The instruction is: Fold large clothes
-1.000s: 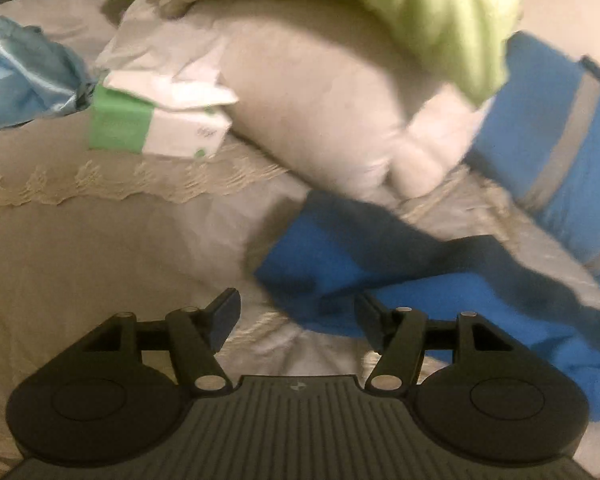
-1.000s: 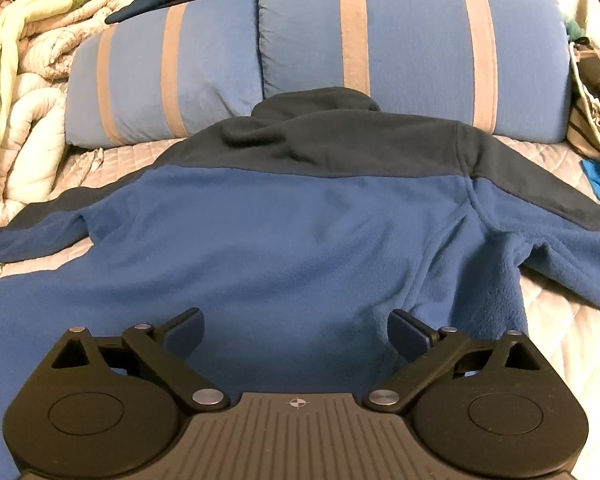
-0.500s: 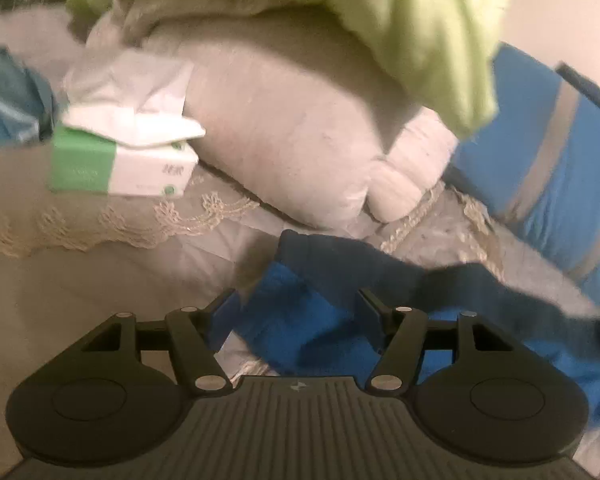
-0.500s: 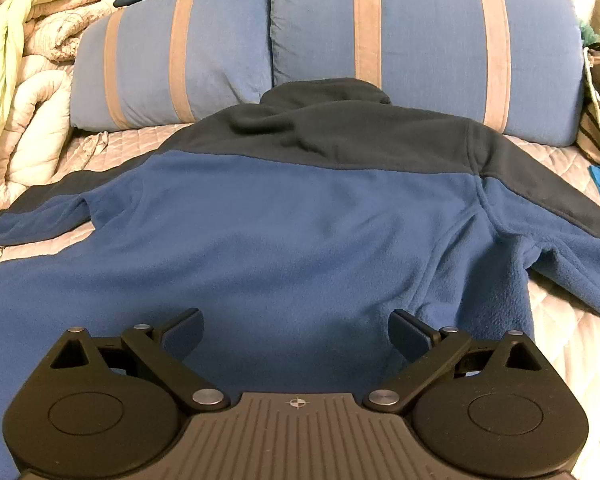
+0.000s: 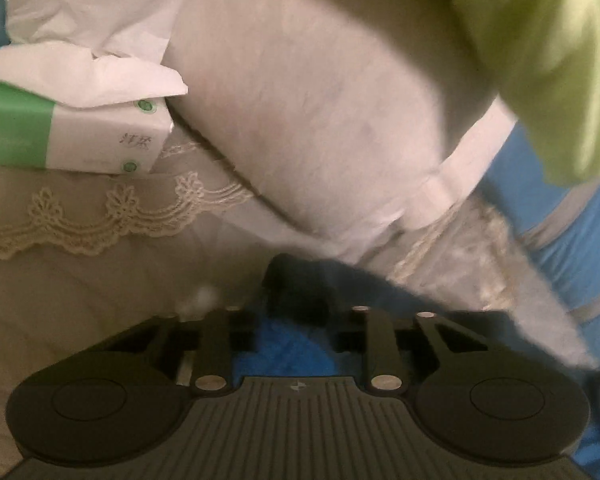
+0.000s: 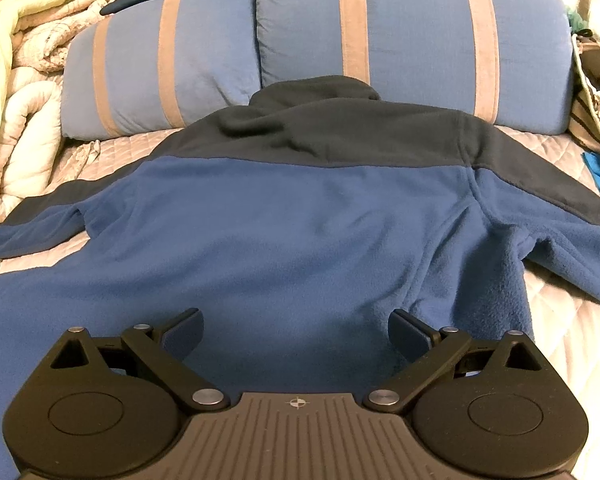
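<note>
Left gripper [image 5: 298, 300] clamped on the fleece jacket's [image 6: 300, 216] sleeve cuff [image 5: 300, 284] near the tissue box [image 5: 72, 136]. Right gripper [image 6: 296, 330] wide open over the hem (jacket flat on the bed [image 6: 560, 320]).

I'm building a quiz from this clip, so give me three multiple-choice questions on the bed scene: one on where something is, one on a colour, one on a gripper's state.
1. Where does the tissue box lie?
A. beside the white duvet
B. on the fleece jacket
C. on a striped pillow

2. What colour is the jacket's lower body?
A. green
B. red
C. blue

3. How are the right hand-held gripper jaws set?
A. wide apart, empty
B. clamped on cloth
C. holding tissue

Answers: 1 A, the box sits against the duvet's edge; 2 C, blue below a dark yoke; 3 A, a clear gap shows above the jacket.
</note>
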Demonstrator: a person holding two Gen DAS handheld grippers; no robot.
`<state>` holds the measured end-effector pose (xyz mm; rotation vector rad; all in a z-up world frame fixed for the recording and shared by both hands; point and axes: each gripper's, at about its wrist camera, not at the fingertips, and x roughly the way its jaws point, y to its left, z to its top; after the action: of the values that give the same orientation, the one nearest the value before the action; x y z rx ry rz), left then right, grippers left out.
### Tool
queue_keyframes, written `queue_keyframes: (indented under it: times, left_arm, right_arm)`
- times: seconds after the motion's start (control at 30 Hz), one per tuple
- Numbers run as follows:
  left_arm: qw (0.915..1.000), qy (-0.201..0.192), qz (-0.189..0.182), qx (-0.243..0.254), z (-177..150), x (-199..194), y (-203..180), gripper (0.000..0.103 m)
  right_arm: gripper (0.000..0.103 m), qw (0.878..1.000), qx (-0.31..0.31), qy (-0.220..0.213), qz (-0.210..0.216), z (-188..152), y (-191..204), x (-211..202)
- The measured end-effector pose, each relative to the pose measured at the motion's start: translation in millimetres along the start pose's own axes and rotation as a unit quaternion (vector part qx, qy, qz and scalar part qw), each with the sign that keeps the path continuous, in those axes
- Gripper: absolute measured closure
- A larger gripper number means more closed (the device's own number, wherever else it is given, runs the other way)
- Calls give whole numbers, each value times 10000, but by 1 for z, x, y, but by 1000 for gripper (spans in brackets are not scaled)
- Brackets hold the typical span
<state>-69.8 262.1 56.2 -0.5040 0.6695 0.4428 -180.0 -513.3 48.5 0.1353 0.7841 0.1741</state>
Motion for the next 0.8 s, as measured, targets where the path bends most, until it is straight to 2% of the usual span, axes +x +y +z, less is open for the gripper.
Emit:
queue_keyframes:
  times: [0.07, 0.13, 0.2, 0.27, 0.3, 0.4, 0.47, 0.6, 0.7, 0.8]
  left_arm:
    - [9985, -178, 452, 267, 3, 0, -5, 82]
    - [9952, -397, 883, 166, 7, -3, -4, 82]
    - [9951, -402, 903, -18, 8, -3, -2, 82]
    - [9940, -424, 1004, 75, 5, -3, -8, 75]
    - [9937, -458, 1021, 114, 3, -4, -11, 75]
    - [9927, -531, 1082, 72, -2, -14, -14, 57]
    - [9931, -646, 979, 69, -7, -27, -13, 44]
    - [9904, -903, 788, 682, -30, -59, -27, 40]
    - [9905, -867, 264, 1036, -55, -85, -50, 40]
    - [9865, -868, -322, 1350, -80, -115, -82, 38]
  right_arm:
    - [4, 10000, -21, 16, -33, 1, 2, 1]
    - [4, 10000, -48, 25, -63, 2, 3, 1]
    - [4, 10000, -43, 36, -76, 2, 3, 2]
    - [4, 9999, -41, 33, -91, 2, 3, 2]
    - [4, 9999, -38, 28, -96, 2, 3, 2]
    - [4, 9999, -19, 2, -102, 0, 3, 0]
    - [4, 10000, -1, -10, -89, -1, 3, -1]
    - [4, 9999, 46, -72, -58, -2, 0, -2]
    - [4, 9999, 79, -119, -48, -2, -1, -2]
    - [3, 9998, 99, -166, -92, -3, -1, -3]
